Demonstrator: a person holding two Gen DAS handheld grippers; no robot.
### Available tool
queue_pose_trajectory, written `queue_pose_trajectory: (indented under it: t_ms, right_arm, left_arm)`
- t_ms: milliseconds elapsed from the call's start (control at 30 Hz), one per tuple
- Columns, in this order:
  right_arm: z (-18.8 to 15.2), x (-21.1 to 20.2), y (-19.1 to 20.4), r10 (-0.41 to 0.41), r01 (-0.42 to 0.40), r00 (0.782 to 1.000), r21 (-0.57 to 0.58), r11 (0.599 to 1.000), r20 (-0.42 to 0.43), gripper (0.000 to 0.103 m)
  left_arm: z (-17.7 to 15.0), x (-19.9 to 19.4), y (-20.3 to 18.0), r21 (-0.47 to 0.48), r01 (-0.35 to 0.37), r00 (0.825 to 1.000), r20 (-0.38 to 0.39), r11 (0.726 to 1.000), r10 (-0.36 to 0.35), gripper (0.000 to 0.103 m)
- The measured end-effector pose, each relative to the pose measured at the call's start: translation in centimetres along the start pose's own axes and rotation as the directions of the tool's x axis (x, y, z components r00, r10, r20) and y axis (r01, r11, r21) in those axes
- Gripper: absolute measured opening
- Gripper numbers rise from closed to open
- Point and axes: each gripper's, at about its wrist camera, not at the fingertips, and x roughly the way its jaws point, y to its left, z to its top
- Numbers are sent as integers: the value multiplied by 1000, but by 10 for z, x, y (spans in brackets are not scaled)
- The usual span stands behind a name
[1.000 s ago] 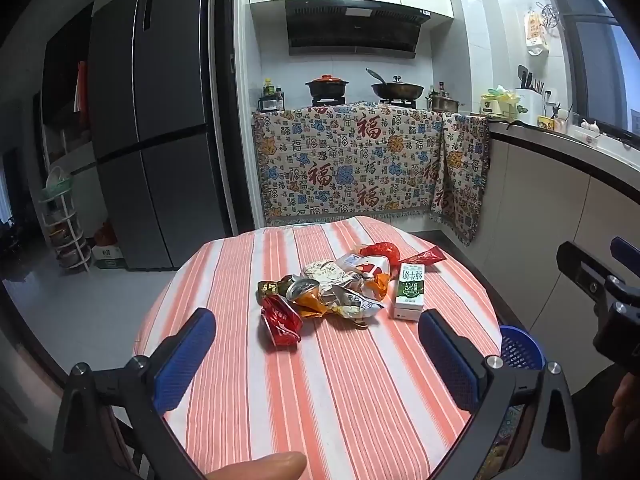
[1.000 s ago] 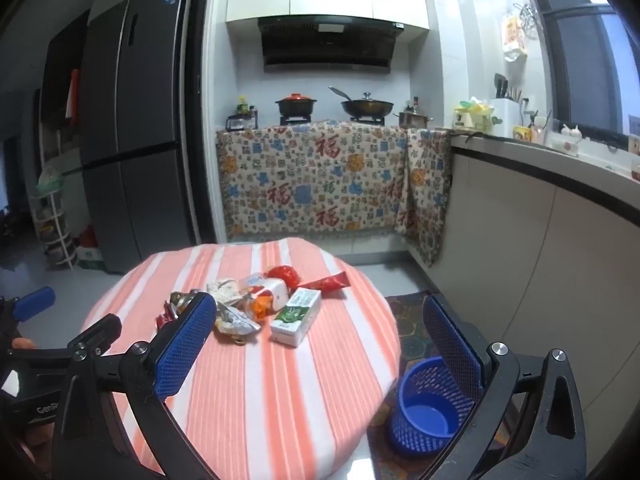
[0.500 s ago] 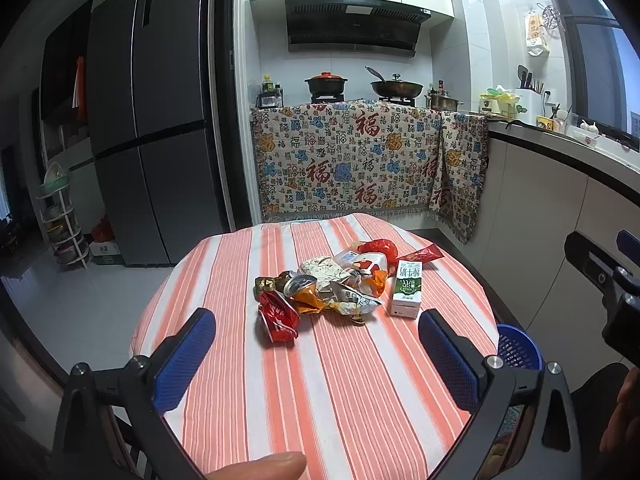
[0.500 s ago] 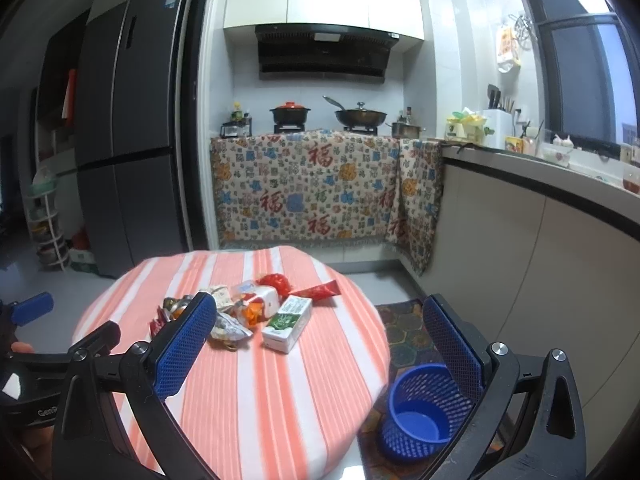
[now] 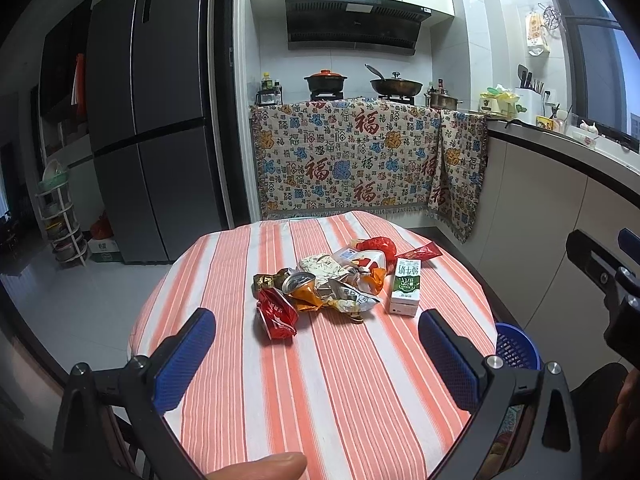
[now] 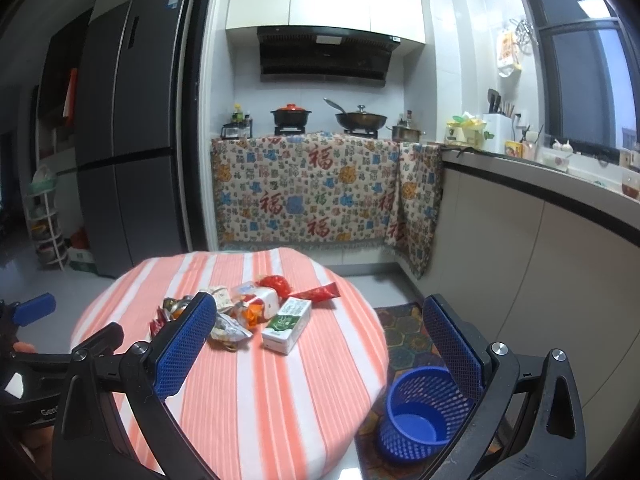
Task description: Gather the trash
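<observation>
Both of my hand-held grippers hover wide open and empty above the near edge of the table (image 5: pixel 360 400): the left hand-held gripper (image 5: pixel 316 356) faces the middle of the striped cloth, the right hand-held gripper (image 6: pixel 320 344) sits off the table's right side, level and pointing forward. A fingertip (image 5: pixel 260 466) shows at the bottom of the left view. Further in, at the table's centre, lies the trash pile (image 5: pixel 332 280): a crushed red can (image 5: pixel 276 314), crinkled foil wrappers (image 5: pixel 344 296), and a green-and-white milk carton (image 5: pixel 406 286) just right of them. I judge the wrappers light, soft and slippery, best pinched at a raised fold; the carton looks stiff, graspable across its narrow sides. On the floor, right of the table, stands a blue basket (image 6: pixel 420 412), apparently empty.
</observation>
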Motion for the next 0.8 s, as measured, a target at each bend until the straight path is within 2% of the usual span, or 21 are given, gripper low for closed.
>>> queue_pose_trajectory:
  t_ms: [800]
  right_arm:
    - [2, -1, 1, 1, -1, 1000, -5, 1000, 0, 103]
  left_arm:
    - [1, -1, -4, 2, 7, 1000, -4, 1000, -7, 103]
